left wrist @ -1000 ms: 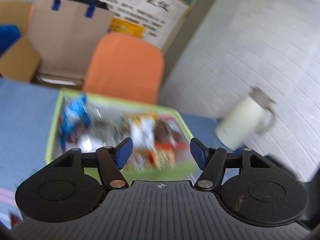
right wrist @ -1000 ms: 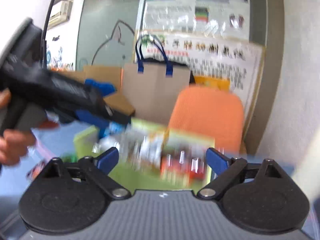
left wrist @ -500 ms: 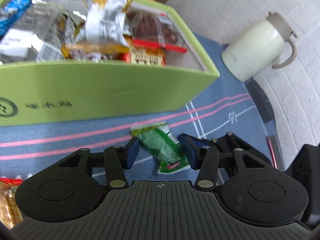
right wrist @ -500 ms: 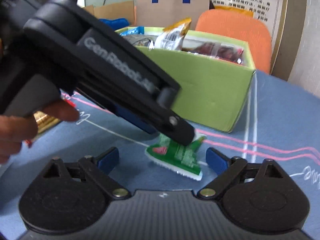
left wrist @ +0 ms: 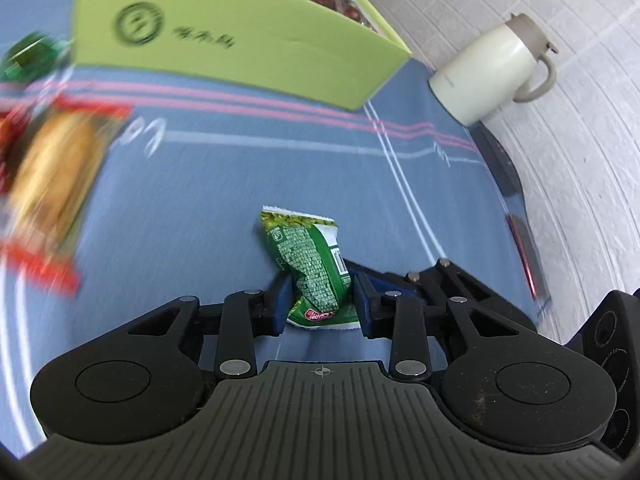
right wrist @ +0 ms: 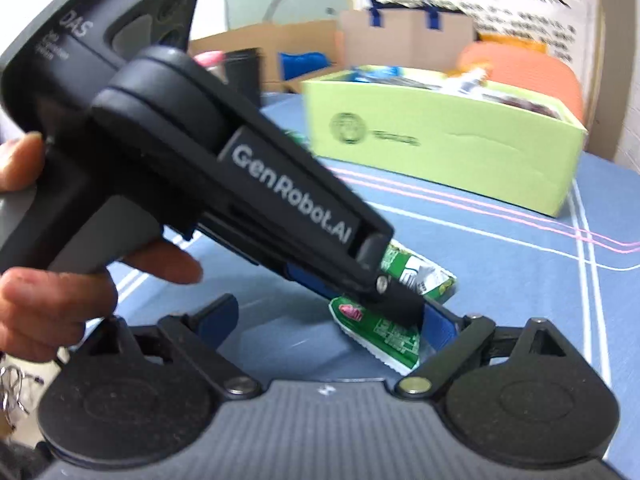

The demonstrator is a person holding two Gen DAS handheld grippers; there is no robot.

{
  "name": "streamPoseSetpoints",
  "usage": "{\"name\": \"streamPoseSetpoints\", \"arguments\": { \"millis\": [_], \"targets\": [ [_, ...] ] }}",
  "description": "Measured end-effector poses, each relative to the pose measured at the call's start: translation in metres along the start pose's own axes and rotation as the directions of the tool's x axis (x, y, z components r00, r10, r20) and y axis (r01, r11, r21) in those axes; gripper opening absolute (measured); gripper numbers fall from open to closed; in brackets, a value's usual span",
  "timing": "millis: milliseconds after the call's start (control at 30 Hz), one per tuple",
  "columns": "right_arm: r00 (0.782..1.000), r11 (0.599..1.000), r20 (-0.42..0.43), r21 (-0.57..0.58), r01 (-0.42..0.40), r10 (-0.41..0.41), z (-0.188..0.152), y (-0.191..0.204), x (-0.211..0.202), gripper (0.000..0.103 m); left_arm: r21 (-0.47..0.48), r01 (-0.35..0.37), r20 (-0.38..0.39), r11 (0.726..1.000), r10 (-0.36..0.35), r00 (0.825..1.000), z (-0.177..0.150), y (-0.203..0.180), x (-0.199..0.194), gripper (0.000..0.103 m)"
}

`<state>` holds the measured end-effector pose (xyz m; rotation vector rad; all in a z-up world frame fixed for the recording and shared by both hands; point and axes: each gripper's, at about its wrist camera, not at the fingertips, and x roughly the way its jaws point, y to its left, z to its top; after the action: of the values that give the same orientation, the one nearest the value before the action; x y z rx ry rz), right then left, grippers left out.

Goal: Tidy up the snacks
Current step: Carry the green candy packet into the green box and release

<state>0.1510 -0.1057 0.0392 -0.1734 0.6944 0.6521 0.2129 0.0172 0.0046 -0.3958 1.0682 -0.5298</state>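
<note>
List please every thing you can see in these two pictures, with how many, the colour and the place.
packet: one, green, lying on the cloth, between the left pads
box: one, light green, at the far side of the cloth, holding snacks
snacks: several, mixed colours, in the box, too blurred to count
bun pack: one, red and tan, on the cloth at left, blurred
cloth: one, blue with pink and white lines, covering the table
jug: one, cream, beside the box, near the wall
chair: one, orange, behind the box
paper bag: one, brown with blue handles, behind the table
left gripper: one, black with blue pads, jaws closing on the packet
right gripper: one, black with blue pads, open
hand: one, holding the left gripper's handle
</note>
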Motion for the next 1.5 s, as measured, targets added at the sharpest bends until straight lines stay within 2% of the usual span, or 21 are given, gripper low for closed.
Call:
{"name": "streamPoseSetpoints", "arguments": {
  "millis": [133,233,400,467,500,533,567,700,833,967,1033,1200,1367,1400,1467,1500],
  "targets": [
    [0.994,0.994,0.009,-0.010,0.105,-0.105,-0.007,0.008,-0.015,0.093,-0.009,-0.006,0.060,1.000,0.007,0.998,-0.017,0.006,-0.025,0.043],
    [0.989,0.988,0.015,0.049,0.149,-0.150,-0.010,0.000,-0.020,0.093,-0.015,-0.023,0.100,1.000,0.024,0.995,-0.006,0.006,-0.029,0.047],
    [0.987,0.984,0.016,0.089,0.156,-0.158,-0.006,-0.013,-0.007,0.078,-0.013,-0.018,0.038,1.000,0.018,0.999,0.000,0.007,-0.008,0.030],
    [0.985,0.983,0.011,0.069,0.169,-0.170,-0.007,-0.012,0.001,0.074,0.008,-0.028,0.058,1.000,0.027,0.998,-0.004,0.005,-0.008,0.027],
    [0.986,0.984,0.023,0.069,0.163,-0.165,-0.008,-0.011,0.000,0.067,0.014,-0.022,0.059,1.000,0.022,0.998,-0.005,0.005,-0.007,0.021],
    [0.988,0.985,0.026,0.075,0.153,-0.155,-0.007,-0.009,0.001,0.061,0.007,0.005,0.047,1.000,-0.005,0.999,-0.006,0.007,-0.006,0.006],
    [0.987,0.984,0.023,0.074,0.160,-0.162,-0.004,-0.010,0.001,0.058,-0.001,0.019,0.039,1.000,-0.019,0.999,-0.007,0.008,-0.005,0.005],
    [0.987,0.987,0.068,0.081,0.139,-0.145,0.010,-0.016,-0.008,0.056,0.044,-0.010,0.099,0.999,0.006,0.995,0.000,-0.004,-0.013,0.003],
    [0.972,0.983,0.150,0.049,0.176,-0.181,0.044,-0.029,-0.016,0.060,0.082,0.022,0.166,0.996,-0.036,0.985,0.033,-0.020,-0.027,0.004],
    [0.949,0.975,0.229,0.016,0.220,-0.217,0.090,-0.061,-0.009,0.064,0.128,0.023,0.245,0.991,-0.054,0.968,0.088,-0.039,-0.032,0.004],
    [0.944,0.975,0.246,0.014,0.224,-0.220,0.110,-0.084,0.001,0.064,0.126,0.011,0.264,0.992,-0.045,0.963,0.117,-0.045,-0.027,0.003],
    [0.943,0.971,0.240,-0.005,0.240,-0.232,0.145,-0.127,0.027,0.065,0.125,-0.010,0.285,0.992,-0.026,0.958,0.176,-0.048,-0.005,0.004],
    [0.956,0.975,0.195,0.014,0.220,-0.219,0.150,-0.154,0.052,0.064,0.100,-0.030,0.259,0.995,0.003,0.966,0.207,-0.033,0.023,0.004],
    [0.955,0.974,0.190,0.017,0.227,-0.226,0.148,-0.156,0.054,0.067,0.102,-0.047,0.259,0.994,0.019,0.966,0.209,-0.030,0.028,0.006],
    [0.951,0.969,0.189,0.023,0.247,-0.247,0.144,-0.158,0.050,0.067,0.108,-0.092,0.276,0.990,0.059,0.959,0.210,-0.025,0.030,0.022],
    [0.944,0.966,0.204,0.030,0.258,-0.258,0.143,-0.157,0.042,0.069,0.119,-0.110,0.300,0.987,0.070,0.951,0.208,-0.025,0.024,0.036]
  ]
}}
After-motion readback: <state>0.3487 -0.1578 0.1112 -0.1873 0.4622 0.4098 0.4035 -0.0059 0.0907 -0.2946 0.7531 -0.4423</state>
